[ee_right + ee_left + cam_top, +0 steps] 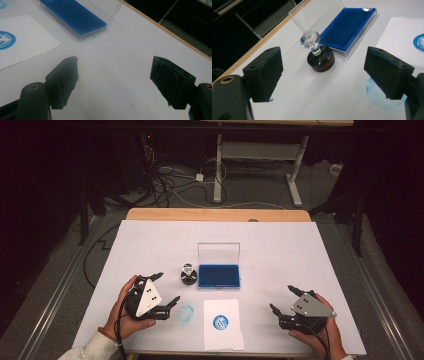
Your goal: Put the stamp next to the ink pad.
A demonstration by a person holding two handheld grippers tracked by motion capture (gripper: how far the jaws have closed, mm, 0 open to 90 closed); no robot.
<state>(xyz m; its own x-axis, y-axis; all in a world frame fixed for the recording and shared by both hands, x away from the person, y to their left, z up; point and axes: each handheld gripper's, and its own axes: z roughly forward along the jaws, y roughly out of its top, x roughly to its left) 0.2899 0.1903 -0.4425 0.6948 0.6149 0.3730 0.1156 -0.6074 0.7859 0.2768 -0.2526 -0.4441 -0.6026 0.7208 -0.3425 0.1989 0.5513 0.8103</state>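
A round black stamp (188,275) (321,59) with a clear knob handle stands upright on the white table sheet, just left of the blue ink pad (219,275) (350,24) (73,17) whose clear lid stands raised. A white card (223,324) (404,40) (21,42) bearing a round blue print lies near the front edge. My left gripper (167,291) (323,75) is open, near the sheet, its jaws wide with the stamp a short way beyond them. At front right my right gripper (283,299) (115,80) is open over bare sheet, nothing between its jaws.
A faint blue ink smudge (186,313) (379,93) marks the sheet left of the card. The wooden table edge (215,214) runs along the back. Beyond it are cables on the floor and a white desk frame (260,155).
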